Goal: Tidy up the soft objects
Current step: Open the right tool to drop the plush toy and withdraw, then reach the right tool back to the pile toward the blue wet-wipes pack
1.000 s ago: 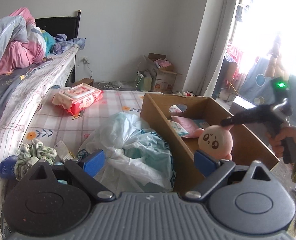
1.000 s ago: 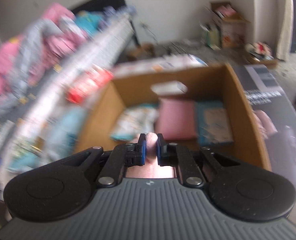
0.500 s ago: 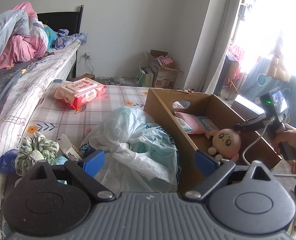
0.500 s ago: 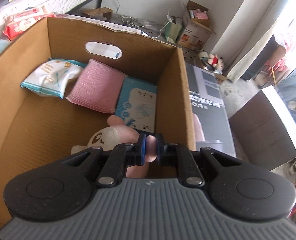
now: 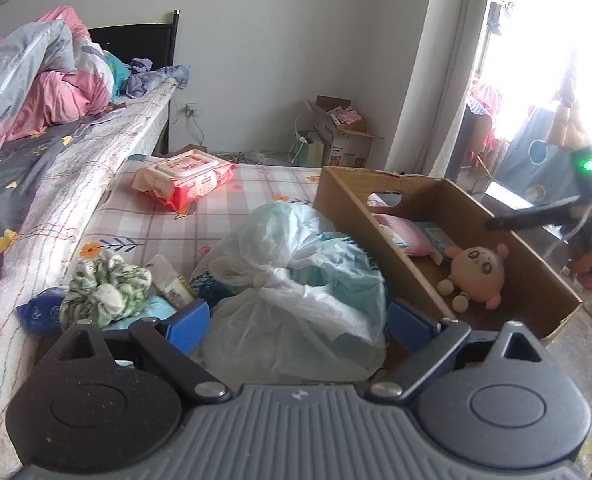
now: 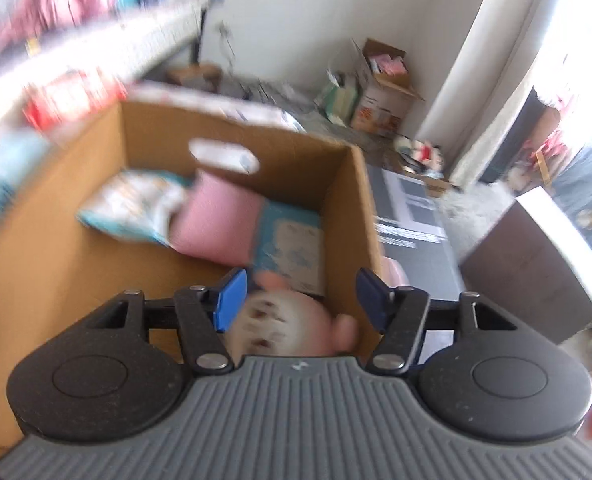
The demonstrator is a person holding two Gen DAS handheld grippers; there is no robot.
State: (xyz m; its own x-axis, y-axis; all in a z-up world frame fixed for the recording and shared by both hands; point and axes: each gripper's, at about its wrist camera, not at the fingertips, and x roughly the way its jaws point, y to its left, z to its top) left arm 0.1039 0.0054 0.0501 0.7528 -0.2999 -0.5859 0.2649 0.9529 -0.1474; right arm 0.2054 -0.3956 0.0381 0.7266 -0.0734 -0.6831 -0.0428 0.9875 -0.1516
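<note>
A pink plush doll (image 5: 477, 270) lies inside the open cardboard box (image 5: 383, 248), near its front right corner; it also shows blurred in the right wrist view (image 6: 292, 326). My right gripper (image 6: 301, 294) is open just above it, holding nothing; in the left wrist view it (image 5: 495, 224) hovers over the box's right wall. My left gripper (image 5: 297, 316) is open and empty, close over a tied white and blue plastic bag (image 5: 296, 280) beside the box. The box (image 6: 56, 264) also holds a pink cloth (image 6: 216, 220) and two flat packs.
A red wet-wipe pack (image 5: 184, 178) lies further back on the checked mat (image 5: 144, 224). A green patterned scrunchie (image 5: 104, 290) and small packets lie at left. The bed (image 5: 36, 184) runs along the left. A dark cabinet (image 6: 535, 260) stands right of the box.
My right gripper opened and let go of the plush doll, which now lies in the box; the gripper has lifted and drawn back. My left gripper stayed open over the bag.
</note>
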